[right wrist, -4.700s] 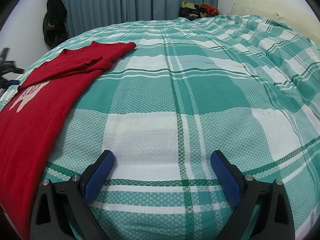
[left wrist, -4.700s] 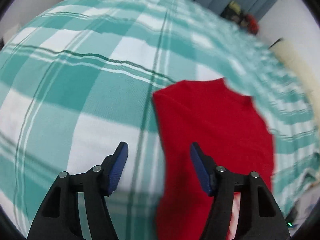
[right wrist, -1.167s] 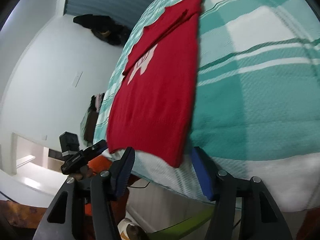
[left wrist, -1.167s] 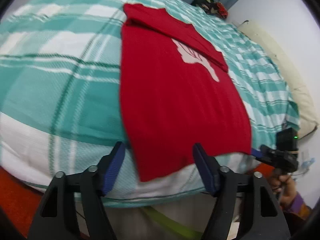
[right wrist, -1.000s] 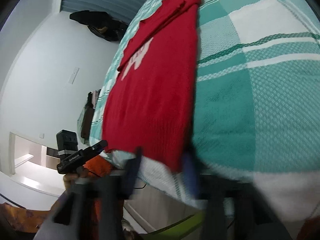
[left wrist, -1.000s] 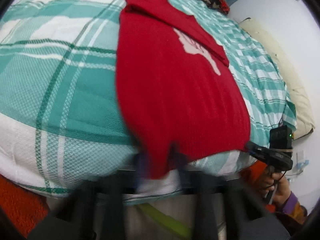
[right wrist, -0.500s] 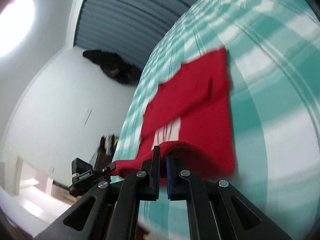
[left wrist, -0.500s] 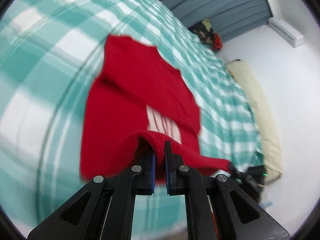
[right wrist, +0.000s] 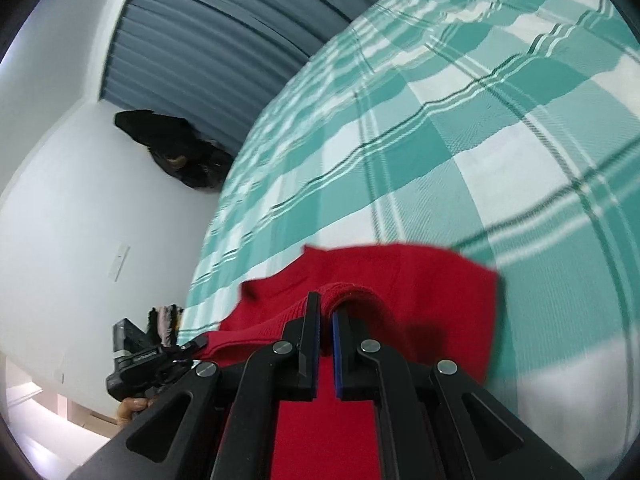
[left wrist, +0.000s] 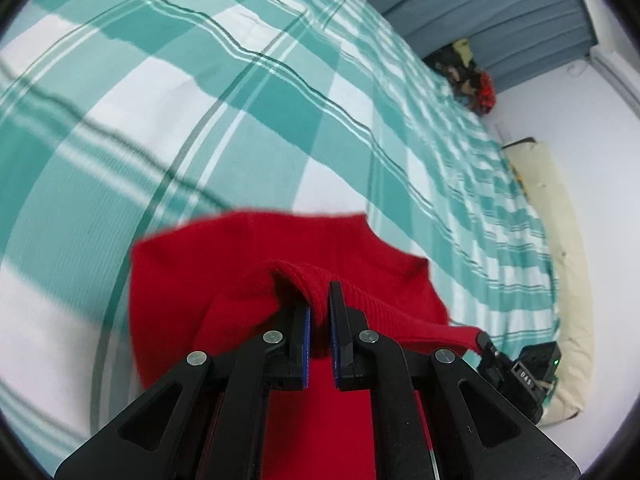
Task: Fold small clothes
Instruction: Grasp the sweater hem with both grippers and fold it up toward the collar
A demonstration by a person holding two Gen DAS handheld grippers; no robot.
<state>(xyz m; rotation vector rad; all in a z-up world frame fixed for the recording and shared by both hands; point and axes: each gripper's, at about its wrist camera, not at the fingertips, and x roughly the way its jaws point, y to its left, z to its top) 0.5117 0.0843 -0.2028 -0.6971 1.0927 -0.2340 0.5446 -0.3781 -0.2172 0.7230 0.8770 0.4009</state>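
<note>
The left gripper is pinching the ribbed hem of the red sweater, its jaws pressed together on the knit. The hem is stretching taut rightward to the right gripper, which is clamping the same hem, jaws pressed together on it. The sweater is lying doubled over on the teal-and-white checked bedspread, near the bed's foot edge.

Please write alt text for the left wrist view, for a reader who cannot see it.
The left gripper is shut on the ribbed hem of a red sweater, lifting it over the sweater's far part, which lies on a teal and white checked bedspread. At lower right the right gripper holds the same hem.
</note>
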